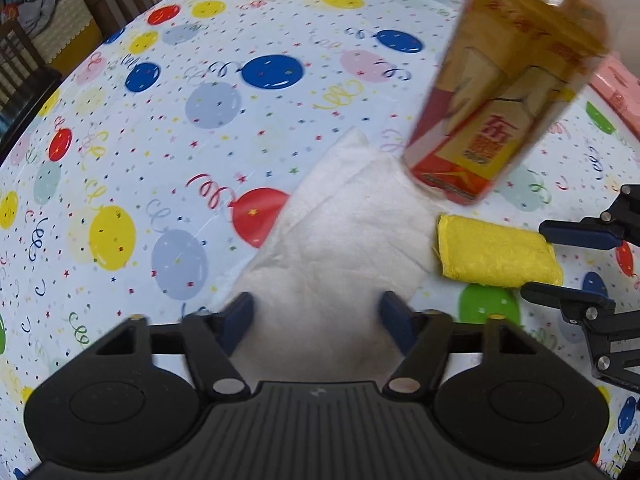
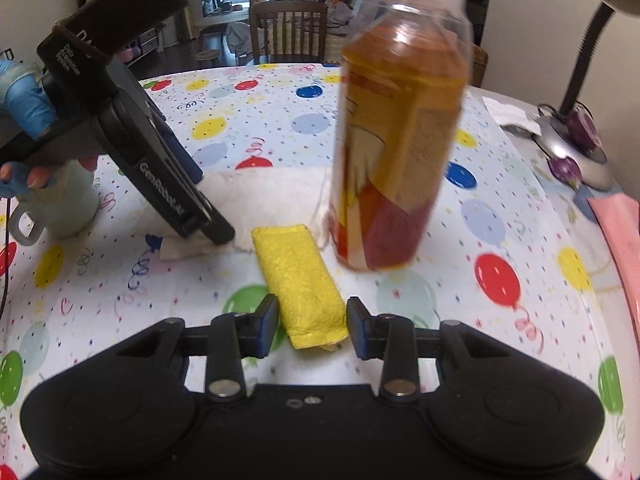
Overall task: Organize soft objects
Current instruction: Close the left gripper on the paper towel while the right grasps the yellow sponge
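Note:
A folded white cloth point(image 1: 340, 232) lies on the balloon-print tablecloth point(image 1: 160, 120). My left gripper point(image 1: 316, 316) is open, its fingers on either side of the cloth's near end; it also shows in the right wrist view point(image 2: 200, 236) over the white cloth point(image 2: 276, 188). A folded yellow cloth point(image 1: 496, 252) lies to the right of the white one. My right gripper point(image 2: 312, 326) is open, its fingers straddling the near end of the yellow cloth point(image 2: 300, 280); it shows in the left wrist view point(image 1: 560, 264).
A tall bottle of amber drink point(image 2: 400, 152) stands just beyond the two cloths, also in the left wrist view point(image 1: 500, 92). A desk lamp base point(image 2: 576, 148) and a pink item point(image 2: 624, 232) sit at the right. A pale cup point(image 2: 64, 204) stands at the left. Wooden chairs point(image 2: 288, 28) line the far edge.

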`<state>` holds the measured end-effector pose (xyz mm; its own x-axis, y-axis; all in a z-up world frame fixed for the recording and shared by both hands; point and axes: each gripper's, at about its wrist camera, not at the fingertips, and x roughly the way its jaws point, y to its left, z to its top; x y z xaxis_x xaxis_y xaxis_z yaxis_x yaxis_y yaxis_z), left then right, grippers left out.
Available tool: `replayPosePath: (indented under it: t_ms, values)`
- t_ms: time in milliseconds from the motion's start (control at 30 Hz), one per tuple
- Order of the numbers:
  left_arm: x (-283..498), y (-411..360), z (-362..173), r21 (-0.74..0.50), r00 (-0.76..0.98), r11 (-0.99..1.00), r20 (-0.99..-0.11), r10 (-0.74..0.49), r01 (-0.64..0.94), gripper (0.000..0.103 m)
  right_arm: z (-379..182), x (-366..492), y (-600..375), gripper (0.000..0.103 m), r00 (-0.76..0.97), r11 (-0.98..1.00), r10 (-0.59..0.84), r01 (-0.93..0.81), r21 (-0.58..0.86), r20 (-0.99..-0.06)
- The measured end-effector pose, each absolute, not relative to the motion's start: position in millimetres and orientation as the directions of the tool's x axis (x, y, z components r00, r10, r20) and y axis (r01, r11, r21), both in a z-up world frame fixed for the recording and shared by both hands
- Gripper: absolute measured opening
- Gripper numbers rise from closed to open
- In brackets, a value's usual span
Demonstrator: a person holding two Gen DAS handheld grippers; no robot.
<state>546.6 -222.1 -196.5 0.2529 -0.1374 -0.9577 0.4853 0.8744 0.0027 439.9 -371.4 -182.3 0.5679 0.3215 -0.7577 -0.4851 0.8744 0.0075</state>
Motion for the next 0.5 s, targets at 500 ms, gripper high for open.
replayPosePath:
  t_ms: [500]
  values:
    - [521.6,-231.4,-180.5,-0.055,0.246,0.892,-0.952,-0.183,0.45,0.01,-169.4,410.2,-389.7,0.035,0.585,0.902,0.324,-0.428,0.055,-0.743]
